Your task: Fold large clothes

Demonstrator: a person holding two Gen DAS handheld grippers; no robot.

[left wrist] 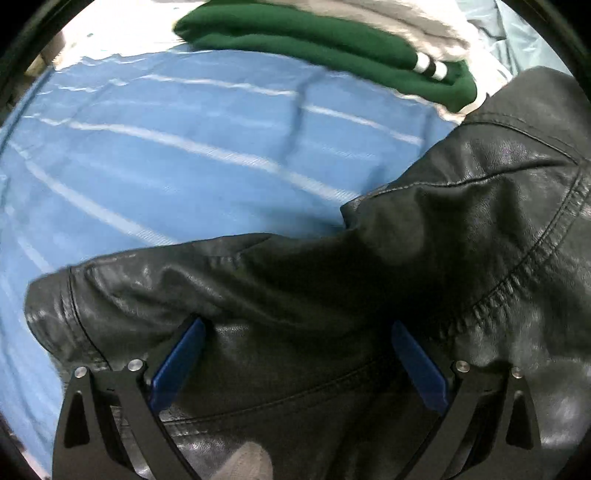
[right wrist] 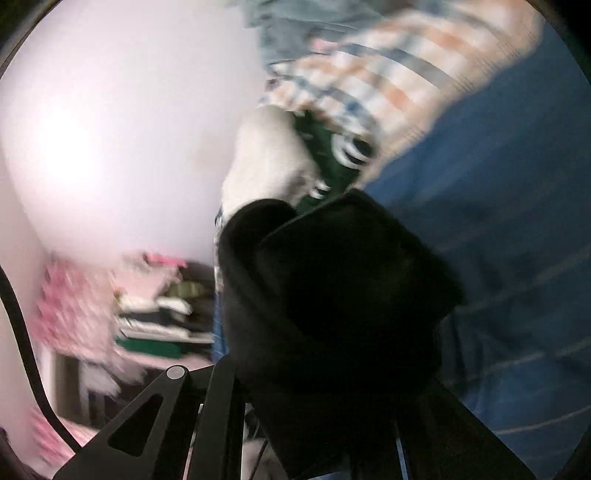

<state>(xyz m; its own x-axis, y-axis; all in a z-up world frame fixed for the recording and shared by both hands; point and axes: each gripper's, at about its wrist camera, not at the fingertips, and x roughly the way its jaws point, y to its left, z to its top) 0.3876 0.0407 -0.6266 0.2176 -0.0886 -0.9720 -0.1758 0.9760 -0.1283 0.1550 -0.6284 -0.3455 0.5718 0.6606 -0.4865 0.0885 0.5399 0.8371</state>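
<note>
Black jacket (left wrist: 332,295), perhaps right-gripped (right wrist: 332,369).

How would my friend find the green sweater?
Start at the blue sheet. At its far edge lies a folded pile, beyond the black jacket. The green sweater sits under a grey garment; only it has a black-and-white striped cuff.

Jacket (left wrist: 369,277): glossy black, grained, black stitched seams; reads as flat black in the right wrist view (right wrist: 332,288).
Sheet (left wrist: 166,155): light blue with pale whitish crease lines.
Sweater (left wrist: 314,40): dark green, cuff banded black and white.
Folded cloth (left wrist: 406,22) on it: off-white grey.
Left gripper (left wrist: 297,354): black frame, blue pads (left wrist: 177,365).
Plaid cloth (right wrist: 388,74): white, orange, blue-grey checks.
Wall (right wrist: 110,129): pale pinkish white.
</note>
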